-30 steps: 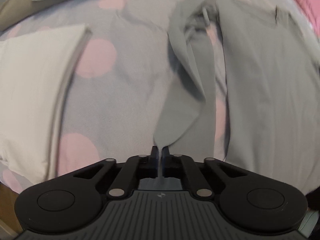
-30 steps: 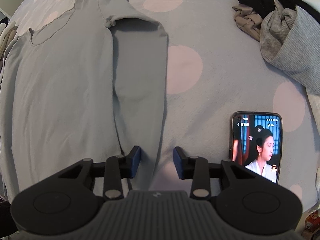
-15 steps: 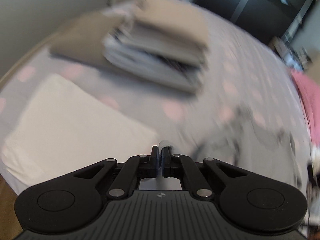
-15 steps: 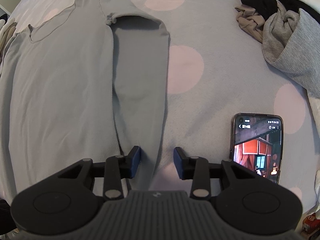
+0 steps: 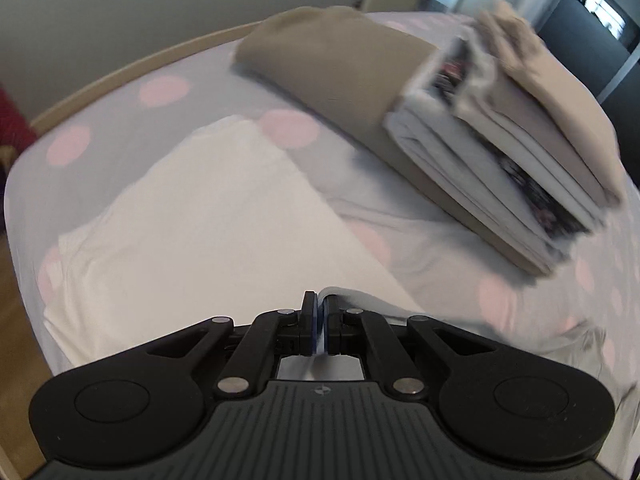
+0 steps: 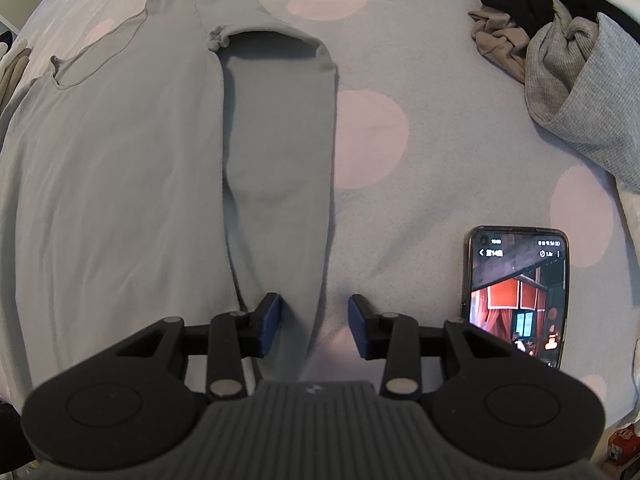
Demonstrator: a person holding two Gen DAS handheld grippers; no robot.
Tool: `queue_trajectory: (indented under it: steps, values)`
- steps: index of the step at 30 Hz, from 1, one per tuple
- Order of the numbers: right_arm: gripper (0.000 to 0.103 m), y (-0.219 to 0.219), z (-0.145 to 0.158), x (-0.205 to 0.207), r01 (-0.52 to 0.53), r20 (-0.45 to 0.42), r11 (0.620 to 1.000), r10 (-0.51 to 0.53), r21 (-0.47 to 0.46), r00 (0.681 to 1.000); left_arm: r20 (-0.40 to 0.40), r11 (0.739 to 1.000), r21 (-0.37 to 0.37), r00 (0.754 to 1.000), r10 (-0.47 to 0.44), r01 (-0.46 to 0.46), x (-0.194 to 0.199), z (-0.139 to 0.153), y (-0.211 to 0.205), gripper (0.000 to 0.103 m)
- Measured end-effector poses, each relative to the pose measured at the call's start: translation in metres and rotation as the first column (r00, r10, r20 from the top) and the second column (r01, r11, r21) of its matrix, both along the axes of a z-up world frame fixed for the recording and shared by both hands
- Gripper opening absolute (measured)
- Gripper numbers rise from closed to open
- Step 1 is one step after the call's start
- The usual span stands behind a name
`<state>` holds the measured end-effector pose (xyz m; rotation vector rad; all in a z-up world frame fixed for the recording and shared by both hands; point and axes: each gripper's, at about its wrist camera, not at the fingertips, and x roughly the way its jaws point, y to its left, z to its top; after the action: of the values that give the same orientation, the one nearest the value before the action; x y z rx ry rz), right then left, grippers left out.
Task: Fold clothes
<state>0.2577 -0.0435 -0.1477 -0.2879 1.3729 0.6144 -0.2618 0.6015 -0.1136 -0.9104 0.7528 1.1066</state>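
I'm holding the left gripper (image 5: 320, 320) low over the bed (image 5: 168, 88), jaws pinching a fold of the grey shirt (image 5: 352, 296), facing a white folded garment (image 5: 208, 232) and one stack of folded clothes (image 5: 500, 152). I'm keeping the right gripper (image 6: 314, 322) pointing down, jaws wide, straddling the shirt's sleeve (image 6: 280, 160). One phone (image 6: 518, 292) is lying just right; one clothes pile (image 6: 560, 48) is sitting beyond.

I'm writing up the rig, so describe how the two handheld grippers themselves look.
The left gripper and the right gripper look alike: a matte black body with a ribbed grey centre panel bearing a small logo, a round black disc at each side, black linkage arms with silver rivets, and blue pads on the fingers. No cables or sleeves are in view.
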Motion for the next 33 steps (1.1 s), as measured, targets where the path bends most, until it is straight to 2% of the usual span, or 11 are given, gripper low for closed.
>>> queue_trajectory:
  steps: [4, 6, 9, 12, 15, 19, 22, 24, 26, 30, 33]
  values:
    - [0.045, 0.004, 0.001, -0.003, -0.010, 0.005, 1.000, 0.010, -0.008, 1.000, -0.004, 0.998, 0.060, 1.000, 0.019, -0.018, -0.011, -0.004, -0.004, 0.023]
    - [0.045, 0.001, 0.001, -0.003, -0.009, 0.005, 1.000, 0.009, -0.007, 1.000, 0.032, 0.998, 0.063, 0.999, 0.027, -0.029, -0.017, -0.002, -0.004, 0.026]
    - [0.045, 0.000, 0.001, -0.003, -0.009, 0.006, 1.000, 0.009, -0.005, 1.000, 0.091, 0.996, 0.066, 0.994, 0.061, -0.067, -0.031, 0.004, -0.004, 0.041]
    - [0.045, 0.000, 0.001, -0.002, -0.012, 0.008, 1.000, 0.012, -0.007, 1.000, 0.085, 0.991, 0.099, 0.993, 0.077, -0.086, -0.042, 0.009, -0.006, 0.044]
    - [0.045, -0.001, 0.002, -0.004, -0.014, 0.010, 1.000, 0.014, -0.011, 1.000, 0.079, 0.992, 0.095, 0.994, 0.071, -0.079, -0.049, 0.004, -0.005, 0.045]
    - [0.045, 0.001, 0.002, -0.005, -0.017, 0.014, 1.000, 0.018, -0.015, 1.000, 0.132, 0.998, 0.064, 0.991, 0.018, -0.027, -0.060, 0.011, -0.010, 0.045]
    - [0.045, 0.000, 0.002, -0.005, -0.017, 0.013, 1.000, 0.017, -0.012, 1.000, 0.174, 0.995, 0.084, 0.983, -0.060, 0.046, -0.061, 0.024, -0.019, 0.054]
    - [0.045, -0.001, 0.002, -0.004, -0.012, 0.009, 1.000, 0.012, -0.011, 1.000, 0.124, 0.988, 0.099, 0.984, -0.131, 0.119, -0.053, 0.028, -0.023, 0.055]
    - [0.046, 0.000, 0.002, -0.003, -0.011, 0.008, 1.000, 0.011, -0.014, 1.000, 0.022, 0.977, 0.093, 0.981, -0.193, 0.190, -0.040, 0.027, -0.026, 0.055]
    - [0.046, 0.000, 0.002, -0.002, -0.013, 0.009, 1.000, 0.013, -0.012, 1.000, -0.132, 0.957, 0.052, 0.952, -0.277, 0.286, -0.020, 0.011, -0.031, 0.055]
    - [0.046, -0.001, 0.002, -0.001, -0.010, 0.006, 1.000, 0.010, -0.010, 1.000, -0.208, 0.951, 0.025, 0.932, -0.298, 0.309, -0.017, -0.011, -0.029, 0.044]
